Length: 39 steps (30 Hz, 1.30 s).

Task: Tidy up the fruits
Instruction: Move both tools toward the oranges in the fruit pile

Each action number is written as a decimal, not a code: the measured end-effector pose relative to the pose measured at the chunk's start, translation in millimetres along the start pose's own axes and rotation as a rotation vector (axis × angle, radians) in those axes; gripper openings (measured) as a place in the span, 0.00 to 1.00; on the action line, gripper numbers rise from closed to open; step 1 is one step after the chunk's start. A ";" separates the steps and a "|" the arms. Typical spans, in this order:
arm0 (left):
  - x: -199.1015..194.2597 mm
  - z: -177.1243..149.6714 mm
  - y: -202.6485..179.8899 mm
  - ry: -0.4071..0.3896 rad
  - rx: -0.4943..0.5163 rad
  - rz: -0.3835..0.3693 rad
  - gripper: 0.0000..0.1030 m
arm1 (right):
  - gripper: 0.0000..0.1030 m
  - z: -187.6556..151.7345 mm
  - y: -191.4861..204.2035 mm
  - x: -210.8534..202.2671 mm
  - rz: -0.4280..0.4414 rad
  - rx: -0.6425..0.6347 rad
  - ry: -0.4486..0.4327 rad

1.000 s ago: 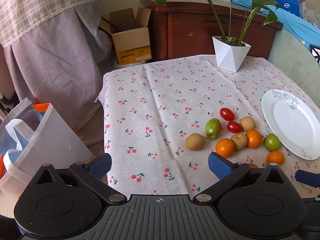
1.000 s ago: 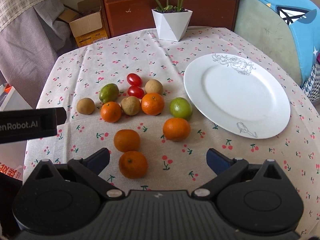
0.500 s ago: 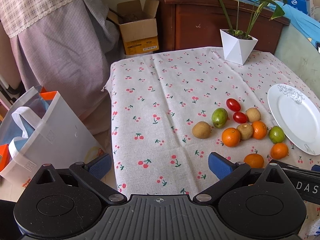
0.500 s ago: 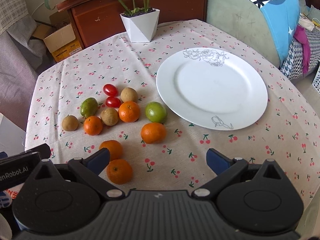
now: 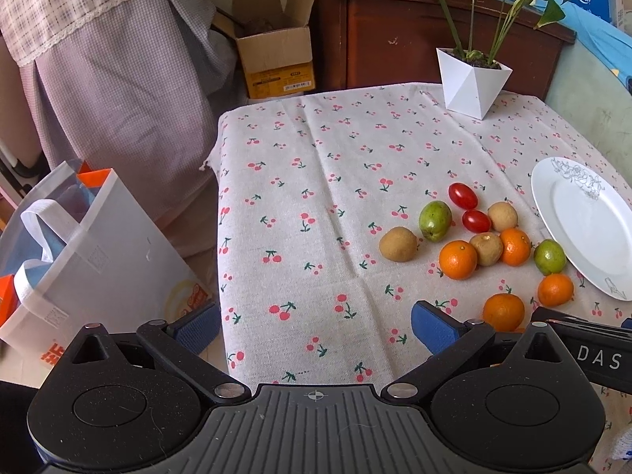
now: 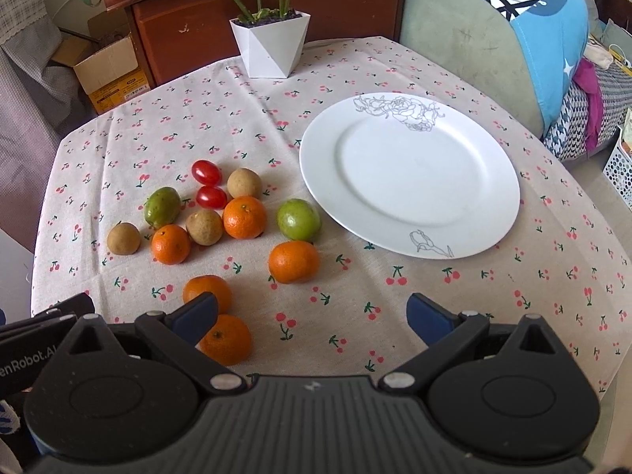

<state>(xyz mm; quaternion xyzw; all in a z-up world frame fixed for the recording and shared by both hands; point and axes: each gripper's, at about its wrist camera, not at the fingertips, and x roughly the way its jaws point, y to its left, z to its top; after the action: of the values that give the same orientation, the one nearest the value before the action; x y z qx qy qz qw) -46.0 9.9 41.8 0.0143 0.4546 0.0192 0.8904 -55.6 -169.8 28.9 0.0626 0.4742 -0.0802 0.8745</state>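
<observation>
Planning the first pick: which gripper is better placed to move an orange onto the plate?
Right. The right gripper is open, with the oranges and the plate just ahead; the left gripper faces bare cloth.

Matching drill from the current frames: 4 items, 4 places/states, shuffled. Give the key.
Items
1. plate
2. tomatoes
3. planter
4. right gripper

States
A. open, holding nothing
B. far edge of the table
C. empty, right of the fruit
D. two, red, side by side

Pairs: 1-C, 2-D, 3-B, 4-A
</observation>
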 end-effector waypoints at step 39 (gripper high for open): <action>1.3 1.3 12.0 0.002 -0.040 -0.029 0.98 | 0.94 -6.4 -35.2 -15.2 0.087 0.045 -0.038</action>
<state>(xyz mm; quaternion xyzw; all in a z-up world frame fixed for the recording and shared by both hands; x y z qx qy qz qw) -44.4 22.0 42.1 -0.0099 0.4552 0.0156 0.8902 -76.1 -201.9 37.0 0.1010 0.4524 -0.0538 0.8844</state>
